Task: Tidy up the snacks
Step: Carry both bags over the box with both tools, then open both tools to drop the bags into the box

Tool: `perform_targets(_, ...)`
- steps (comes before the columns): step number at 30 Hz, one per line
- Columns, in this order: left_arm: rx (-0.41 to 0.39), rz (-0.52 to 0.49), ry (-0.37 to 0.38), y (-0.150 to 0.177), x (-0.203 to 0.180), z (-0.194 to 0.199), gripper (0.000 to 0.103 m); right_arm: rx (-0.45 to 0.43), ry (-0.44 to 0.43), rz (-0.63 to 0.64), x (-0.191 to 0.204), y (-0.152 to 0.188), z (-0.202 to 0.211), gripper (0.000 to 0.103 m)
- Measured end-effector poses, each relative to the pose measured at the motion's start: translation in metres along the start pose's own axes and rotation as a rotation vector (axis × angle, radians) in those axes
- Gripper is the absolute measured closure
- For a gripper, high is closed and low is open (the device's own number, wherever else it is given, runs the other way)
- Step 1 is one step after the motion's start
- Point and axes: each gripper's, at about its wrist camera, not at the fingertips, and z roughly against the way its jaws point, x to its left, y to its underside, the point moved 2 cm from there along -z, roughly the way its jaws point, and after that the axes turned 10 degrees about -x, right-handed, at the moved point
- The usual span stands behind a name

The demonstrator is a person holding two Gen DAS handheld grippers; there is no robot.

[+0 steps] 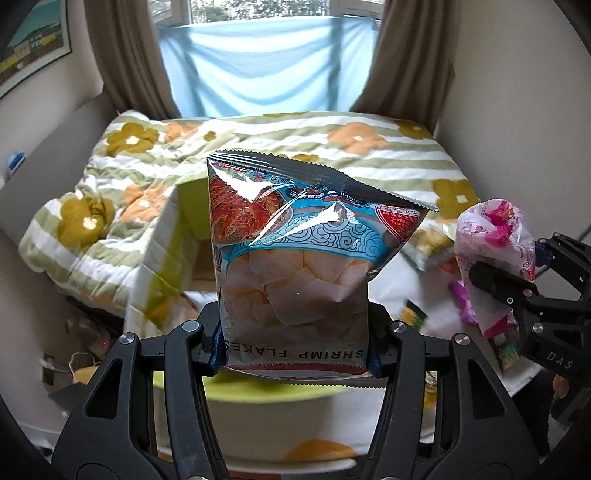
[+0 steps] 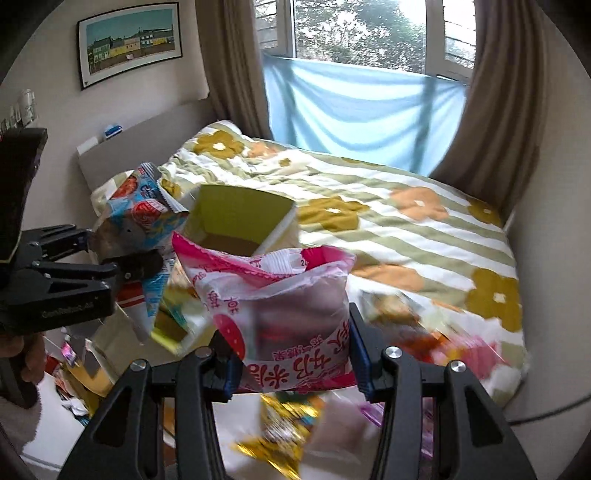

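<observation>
The left tongs (image 1: 295, 347) clamp the shrimp flakes bag (image 1: 291, 251) upright between their pads; the right tongs (image 2: 295, 373) pinch a pink snack bag (image 2: 280, 295), above the bed (image 2: 406, 229).

The shrimp flakes bag (image 1: 295, 258) is glossy, crinkled plastic film. The pink snack bag (image 2: 288, 325) is thin, shiny plastic. The quilt (image 2: 406, 229) is soft, matt cloth. The box (image 2: 240, 218) looks like smooth cardboard.

A home bedroom. A bed (image 2: 424, 236) with a flowered striped quilt (image 1: 110, 206) stands under a curtained window (image 2: 362, 33). A framed picture (image 2: 129, 40) hangs on the wall.
</observation>
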Motion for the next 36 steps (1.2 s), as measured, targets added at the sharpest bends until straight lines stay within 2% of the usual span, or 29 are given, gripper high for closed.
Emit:
perform_targets(9,0.061,-0.005,-0.001,-0.04,0.091,-0.075,0.051,0.026,-0.018,-0.053,0.052,-0.055,-0.088,0.058)
perform_targets(17,0.141,-0.038,0.055,-0.047,0.126,-0.14,0.051,0.077,0.026,-0.104,0.074,-0.072,-0.14,0.058)
perform_targets(18,0.144,-0.039,0.054,-0.046,0.126,-0.144,0.049,0.083,0.033,-0.11,0.074,-0.073,-0.145,0.058)
perform_targets(20,0.15,-0.051,0.035,-0.046,0.13,-0.152,0.036,0.097,0.042,-0.121,0.075,-0.074,-0.153,0.058)
perform_targets(21,0.149,-0.059,0.021,-0.045,0.129,-0.154,0.011,0.103,0.046,-0.124,0.074,-0.074,-0.155,0.058)
perform_targets(22,0.139,-0.063,0.012,-0.045,0.13,-0.154,0.001,0.109,0.05,-0.128,0.074,-0.074,-0.158,0.058)
perform_targets(24,0.125,-0.061,0.025,-0.043,0.132,-0.151,0.0,0.119,0.053,-0.133,0.073,-0.073,-0.161,0.058)
perform_targets(26,0.153,-0.053,0.036,-0.038,0.136,-0.15,0.001,0.128,0.053,-0.14,0.071,-0.074,-0.165,0.058)
perform_targets(29,0.147,-0.028,0.005,-0.028,0.144,-0.136,0.001,0.135,0.048,-0.155,0.07,-0.072,-0.167,0.058)
perform_targets(36,0.147,0.035,-0.01,-0.004,0.147,-0.109,0.001,0.177,-0.001,-0.167,0.068,-0.068,-0.183,0.058)
